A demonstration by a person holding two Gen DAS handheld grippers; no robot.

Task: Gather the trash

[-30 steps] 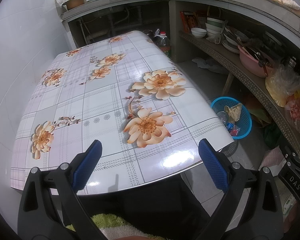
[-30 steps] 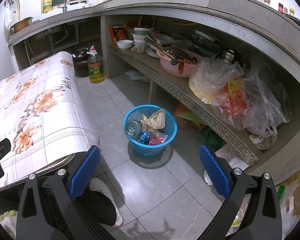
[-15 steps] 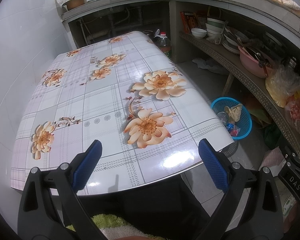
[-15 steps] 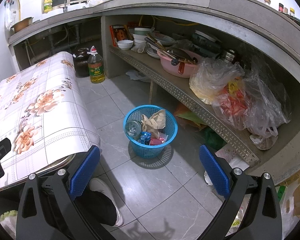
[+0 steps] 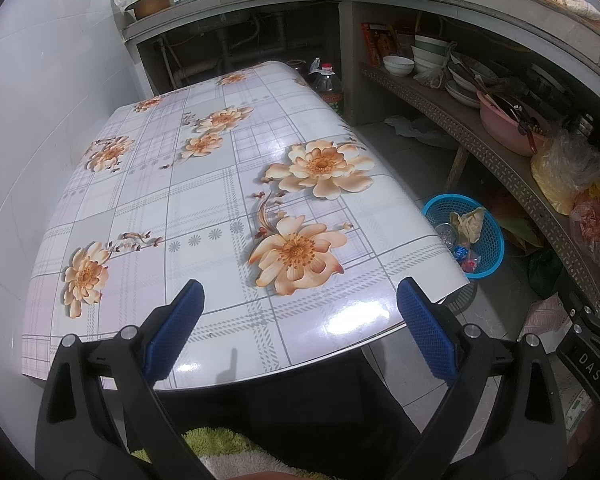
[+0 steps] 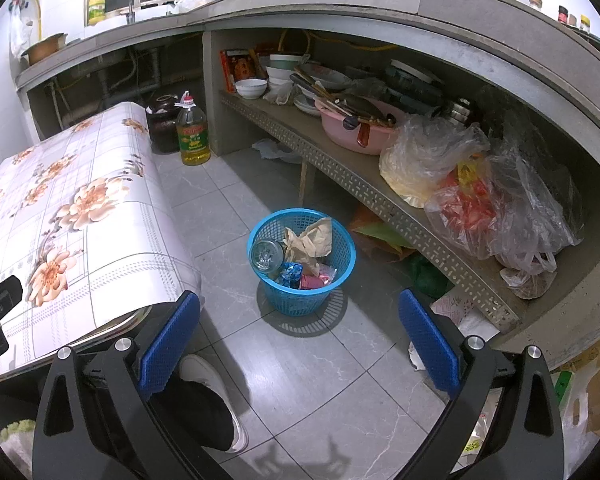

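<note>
A blue plastic basket (image 6: 342, 264) stands on the grey tiled floor right of the table. It holds crumpled brown paper (image 6: 310, 240), a clear cup (image 6: 266, 256) and blue and red wrappers (image 6: 300, 278). It also shows in the left wrist view (image 5: 492, 240). My left gripper (image 5: 300, 328) is open and empty above the near edge of the flower-patterned table (image 5: 204, 200). My right gripper (image 6: 298, 344) is open and empty above the floor, just short of the basket.
A low shelf (image 6: 340, 168) under the counter carries bowls, a pink basin (image 6: 352, 132) and plastic bags (image 6: 480, 196). An oil bottle (image 6: 192, 136) stands on the floor beyond the table. A person's shoe (image 6: 216, 396) is by the table's corner.
</note>
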